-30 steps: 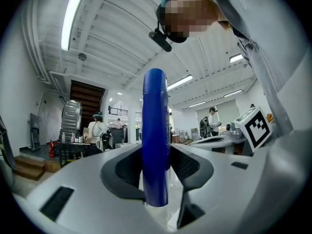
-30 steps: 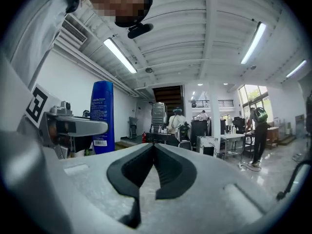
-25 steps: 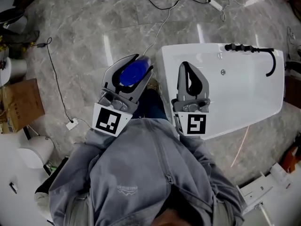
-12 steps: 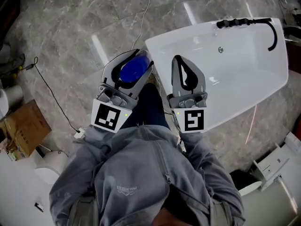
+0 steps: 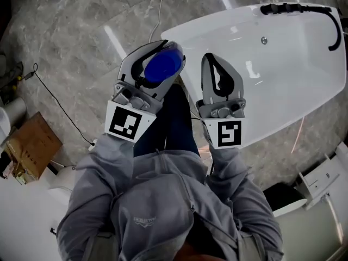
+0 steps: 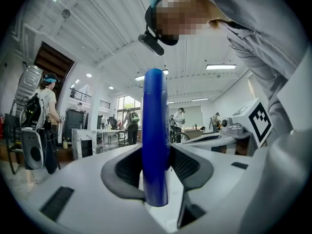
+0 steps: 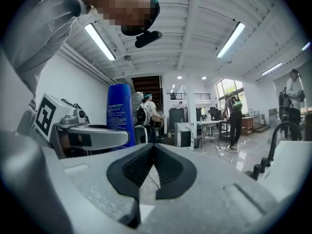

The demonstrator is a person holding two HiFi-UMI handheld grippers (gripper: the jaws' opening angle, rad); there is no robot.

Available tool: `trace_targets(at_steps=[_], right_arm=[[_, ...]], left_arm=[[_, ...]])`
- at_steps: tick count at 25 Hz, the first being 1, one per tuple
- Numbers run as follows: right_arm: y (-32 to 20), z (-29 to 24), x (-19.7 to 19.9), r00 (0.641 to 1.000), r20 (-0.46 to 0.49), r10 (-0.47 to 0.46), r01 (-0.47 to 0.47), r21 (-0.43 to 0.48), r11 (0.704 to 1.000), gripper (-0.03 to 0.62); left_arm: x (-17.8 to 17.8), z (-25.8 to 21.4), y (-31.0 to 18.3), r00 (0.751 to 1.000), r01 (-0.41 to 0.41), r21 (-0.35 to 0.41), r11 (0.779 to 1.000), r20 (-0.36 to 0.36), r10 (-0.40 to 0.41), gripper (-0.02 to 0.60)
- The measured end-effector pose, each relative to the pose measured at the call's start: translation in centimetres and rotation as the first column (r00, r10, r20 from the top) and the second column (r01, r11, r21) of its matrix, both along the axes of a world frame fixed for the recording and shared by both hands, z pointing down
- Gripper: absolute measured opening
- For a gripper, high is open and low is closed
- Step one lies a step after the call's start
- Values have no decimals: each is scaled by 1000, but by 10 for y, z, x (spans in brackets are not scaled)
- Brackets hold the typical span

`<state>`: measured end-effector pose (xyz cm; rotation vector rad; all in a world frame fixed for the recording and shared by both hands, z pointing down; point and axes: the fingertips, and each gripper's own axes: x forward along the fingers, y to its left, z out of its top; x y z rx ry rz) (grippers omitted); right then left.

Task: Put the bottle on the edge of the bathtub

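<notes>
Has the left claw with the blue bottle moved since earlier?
Yes. The left claw, gripping the blue plastic bottle, has closed in on the rim of the white bathtub.

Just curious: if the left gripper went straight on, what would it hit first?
Likely the bathtub rim at its near end, going by the head view; the left gripper's own view shows nothing close ahead, so it may pass above.

Bathtub [image 5: 293, 69]: upper right in the head view, on the floor.
Faucet [image 5: 277, 8]: on the bathtub's far rim.
Left tongs [image 5: 166, 49]: just left of the bathtub's near corner, with the bottle [image 5: 162, 67] upright between them.
Right tongs [image 5: 210, 58]: right of the bottle, over the bathtub's near edge, it seems.
Cardboard box [image 5: 30, 143]: on the floor at far left, well apart from the bathtub.
</notes>
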<state>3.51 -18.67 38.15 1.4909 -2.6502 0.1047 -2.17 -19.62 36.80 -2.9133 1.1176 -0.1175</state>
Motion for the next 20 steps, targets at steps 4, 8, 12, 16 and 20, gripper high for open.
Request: trace_targets(at_steps=[4,8,12,16,20], right_arm=[[-3,31,7,1000,2,9,-9,-18,1000,3],[-12,61,8,1000,-6,-1,1,-28,1000,3],[-21,88,2,1000,-2,-10,10,-30,999,3],[-26,108,0,1000,-9,-14,13,-47,999,3],[-32,129,1,1000,-4,2,-2,-74,997,3]], left_arm=[[11,30,-6,1000,-7,-16,1000,-9,7,164],[15,61,-16,1000,-14,-26,1000,-3,14,164],[14,93,-25,1000,-21,-34,999,10,21,164],[15,116,-31,999,-28,-39,999,15,28,164],[19,138,-38,999,-37,-38,999,24,38,164]])
